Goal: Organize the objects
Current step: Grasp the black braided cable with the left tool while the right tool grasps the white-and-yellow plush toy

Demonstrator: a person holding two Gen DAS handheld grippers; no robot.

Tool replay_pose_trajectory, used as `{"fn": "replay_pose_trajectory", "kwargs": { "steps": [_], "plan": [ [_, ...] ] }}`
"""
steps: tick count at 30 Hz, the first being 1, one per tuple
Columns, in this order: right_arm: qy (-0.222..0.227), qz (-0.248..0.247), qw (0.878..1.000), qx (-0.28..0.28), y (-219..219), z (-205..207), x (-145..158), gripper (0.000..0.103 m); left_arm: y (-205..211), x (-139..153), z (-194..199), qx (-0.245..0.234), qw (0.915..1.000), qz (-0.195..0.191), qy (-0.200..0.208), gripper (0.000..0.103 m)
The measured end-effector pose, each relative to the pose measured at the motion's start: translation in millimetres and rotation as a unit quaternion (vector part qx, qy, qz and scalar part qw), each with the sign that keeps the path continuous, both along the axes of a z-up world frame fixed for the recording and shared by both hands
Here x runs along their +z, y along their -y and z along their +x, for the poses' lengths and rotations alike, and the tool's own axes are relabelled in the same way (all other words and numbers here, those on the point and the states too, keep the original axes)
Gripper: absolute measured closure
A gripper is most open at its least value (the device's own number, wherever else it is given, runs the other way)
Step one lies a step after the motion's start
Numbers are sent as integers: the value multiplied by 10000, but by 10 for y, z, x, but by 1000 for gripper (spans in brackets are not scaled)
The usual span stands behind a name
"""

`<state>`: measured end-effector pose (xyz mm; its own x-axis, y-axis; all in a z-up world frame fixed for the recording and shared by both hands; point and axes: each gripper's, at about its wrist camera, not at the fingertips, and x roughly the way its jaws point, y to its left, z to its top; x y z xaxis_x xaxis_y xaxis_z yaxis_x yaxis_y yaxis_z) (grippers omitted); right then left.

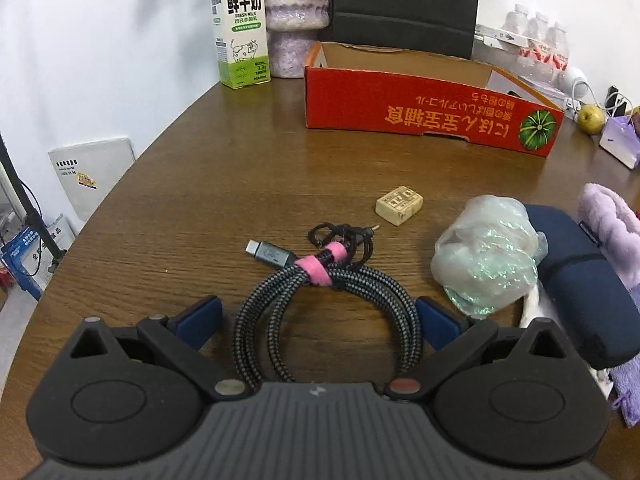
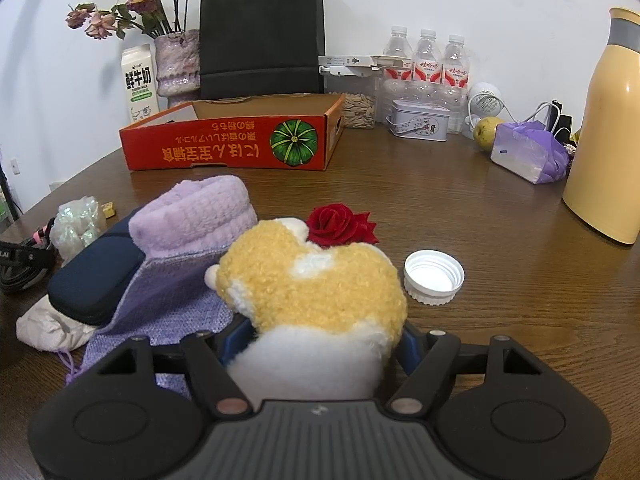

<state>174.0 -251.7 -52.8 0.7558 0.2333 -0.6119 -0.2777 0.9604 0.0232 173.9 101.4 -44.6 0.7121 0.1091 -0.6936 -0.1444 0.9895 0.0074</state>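
In the left wrist view a coiled braided cable [image 1: 320, 300] with a pink strap lies on the wooden table between the blue pads of my open left gripper [image 1: 320, 320]. A small tan block [image 1: 399, 205], a crumpled plastic bag [image 1: 486, 256] and a navy case [image 1: 580, 284] lie beyond. In the right wrist view my right gripper [image 2: 320, 344] has its blue pads against both sides of a yellow-and-white plush toy [image 2: 312, 292]. A red fabric rose [image 2: 340, 226], white cap [image 2: 434, 276] and lilac plush [image 2: 196, 216] lie around it. The open red cardboard box [image 2: 224, 148] stands behind.
A milk carton [image 1: 240, 28], vase [image 2: 178, 64] and black paper bag [image 2: 262, 36] stand at the back. Water bottles [image 2: 428, 60], a tin [image 2: 420, 120], a pear [image 2: 486, 130], a purple pack [image 2: 528, 152] and a tall yellow flask [image 2: 608, 128] are at the right.
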Motion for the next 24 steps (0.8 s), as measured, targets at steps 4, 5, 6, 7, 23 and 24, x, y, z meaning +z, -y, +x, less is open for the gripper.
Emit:
{"fn": "replay_pose_trajectory", "kwargs": {
  "steps": [4, 5, 6, 7, 23, 24],
  "plan": [
    [0, 3, 10000, 0, 2, -2, -1, 32, 4, -17, -21, 72, 9999, 28, 124, 0],
    [-1, 4, 10000, -1, 0, -2, 0, 32, 2, -16, -20, 81, 9999, 27, 128, 0],
    [-1, 3, 10000, -1, -1, -1, -1, 32, 0, -15, -9, 85, 9999, 29, 135, 0],
    [0, 2, 10000, -2, -2, 0, -1, 32, 3, -19, -15, 94, 9998, 31, 153, 0],
    [-3, 82, 10000, -7, 10, 11, 1, 32, 173, 13, -268, 206, 9975, 4, 672, 18],
    [-1, 100, 9999, -10, 20, 13, 2, 32, 184, 24, -285, 215, 9971, 33, 723, 18]
  ]
}}
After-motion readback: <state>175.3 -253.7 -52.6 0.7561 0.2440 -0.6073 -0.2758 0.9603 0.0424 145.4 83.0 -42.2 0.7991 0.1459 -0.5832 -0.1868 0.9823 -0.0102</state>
